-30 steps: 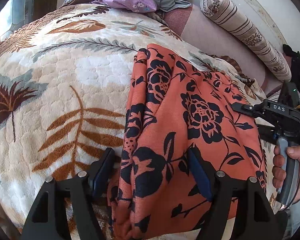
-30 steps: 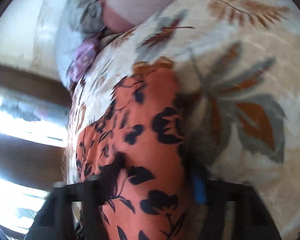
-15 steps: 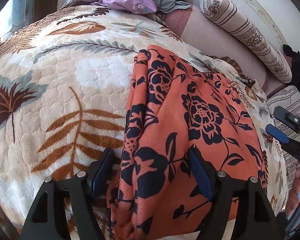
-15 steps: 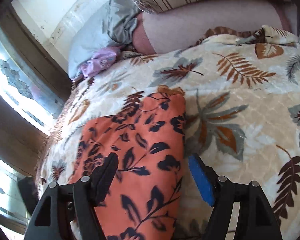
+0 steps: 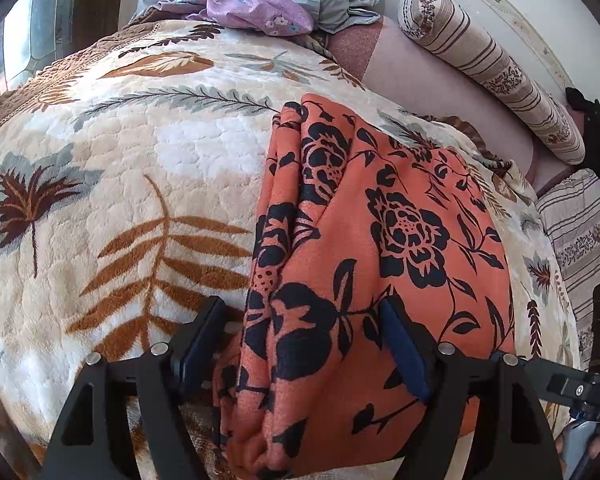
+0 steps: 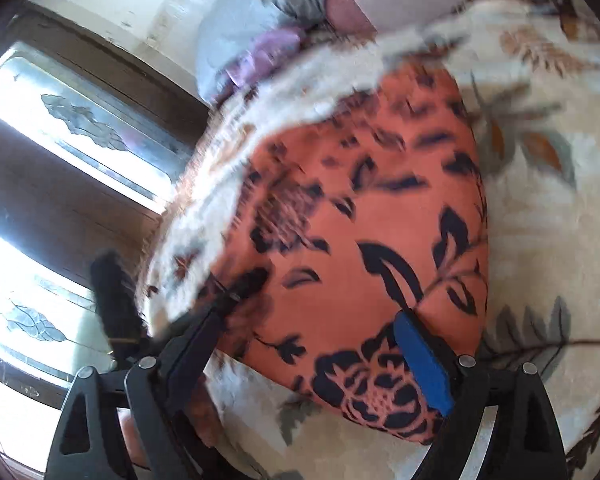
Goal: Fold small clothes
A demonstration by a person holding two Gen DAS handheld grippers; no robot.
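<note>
On a bed covered by a plush cream blanket (image 5: pixel 148 184) with brown and grey leaf prints lies a folded orange cloth (image 5: pixel 364 240) patterned with black flowers. Left gripper (image 5: pixel 304 340) hangs over its near edge, jaws wide, fabric between them unpinched. Right gripper (image 6: pixel 320 344), blurred, is opening above the cloth. Behind: striped bolster (image 5: pixel 492 68), grey and purple clothes (image 5: pixel 260 12), patterned glass window (image 6: pixel 80 120).

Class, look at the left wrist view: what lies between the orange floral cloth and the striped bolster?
A strip of leaf-print blanket, then bare mauve mattress, separates the cloth from the bolster.
</note>
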